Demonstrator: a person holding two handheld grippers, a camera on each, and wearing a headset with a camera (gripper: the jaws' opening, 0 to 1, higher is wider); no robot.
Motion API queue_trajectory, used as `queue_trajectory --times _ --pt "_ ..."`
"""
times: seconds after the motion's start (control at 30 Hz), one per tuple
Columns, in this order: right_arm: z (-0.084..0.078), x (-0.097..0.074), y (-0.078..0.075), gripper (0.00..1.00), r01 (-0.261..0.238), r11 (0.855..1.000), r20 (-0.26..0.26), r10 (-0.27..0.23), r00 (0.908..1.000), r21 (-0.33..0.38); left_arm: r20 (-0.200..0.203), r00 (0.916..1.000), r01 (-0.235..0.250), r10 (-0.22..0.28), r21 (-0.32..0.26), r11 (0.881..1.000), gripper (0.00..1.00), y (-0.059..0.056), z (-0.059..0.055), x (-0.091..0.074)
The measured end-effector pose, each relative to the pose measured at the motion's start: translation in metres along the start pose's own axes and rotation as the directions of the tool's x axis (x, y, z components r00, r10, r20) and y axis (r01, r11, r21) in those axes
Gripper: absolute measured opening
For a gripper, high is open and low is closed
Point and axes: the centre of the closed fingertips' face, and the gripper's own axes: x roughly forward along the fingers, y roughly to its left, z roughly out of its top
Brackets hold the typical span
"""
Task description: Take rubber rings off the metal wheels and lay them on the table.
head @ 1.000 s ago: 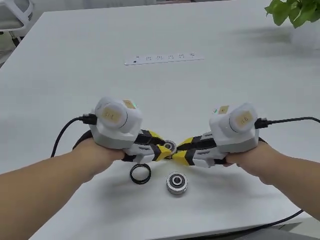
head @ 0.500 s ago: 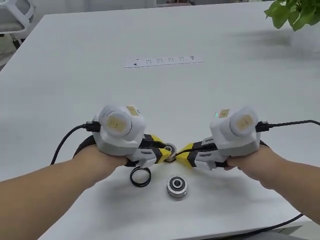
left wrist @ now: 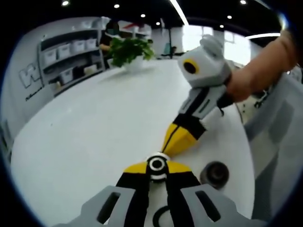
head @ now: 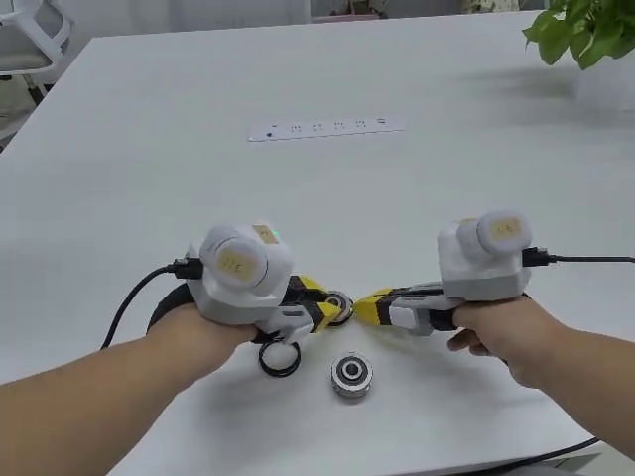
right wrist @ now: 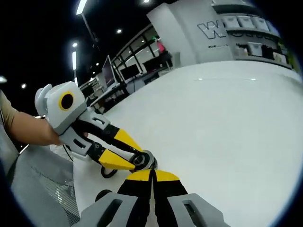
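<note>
Clamping the metal wheel (head: 338,305) between its yellow tips, the left gripper (head: 325,309) holds it just above the bench (head: 427,198). The right gripper (head: 363,307) meets it from 3 o'clock, jaws pressed together with nothing seen between them, tips at the wheel's rim. One rubber ring (head: 281,375) lies loose on the bench at 7 o'clock of the held wheel, and a second wheel (head: 351,374) sits at 6 o'clock. The risk, as I judge it, is that closed tips skid off the rim instead of hooking the rubber. A hard pull could also twist the wheel out of the left grip. Wall lettering (right wrist: 211,29) begins with a large W, and the rest is unreadable. The power strip (head: 325,128) at 12 o'clock shows no legible print.
</note>
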Motion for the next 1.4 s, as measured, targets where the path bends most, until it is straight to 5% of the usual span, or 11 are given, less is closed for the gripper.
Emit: queue_trajectory --times 0.13,1.17,1.27,1.3,1.4 --pt "0.006 -0.002 0.007 0.00 -0.021 0.998 0.039 0.019 0.9991 0.058 -0.003 0.9999 -0.011 0.011 0.003 1.000 0.13 -0.001 0.000 0.000" --pt "0.006 0.001 0.020 0.00 -0.069 0.995 0.043 0.067 0.9969 0.067 0.004 0.9997 -0.025 0.025 -0.022 0.999 0.12 -0.003 0.001 0.002" --pt "0.012 -0.001 0.033 0.00 -0.145 0.983 0.071 0.138 0.9879 0.110 0.006 0.9996 -0.029 0.029 -0.023 0.999 0.12 -0.002 0.001 0.002" --pt "0.010 -0.001 0.027 0.00 -0.107 0.991 0.056 0.103 0.9931 0.075 0.006 0.9995 -0.029 0.030 -0.024 0.999 0.12 -0.003 0.001 0.002" --pt "0.009 -0.002 0.029 0.00 -0.108 0.991 0.057 0.104 0.9930 0.081 0.009 0.9995 -0.030 0.031 -0.030 0.999 0.12 -0.003 0.001 0.002"
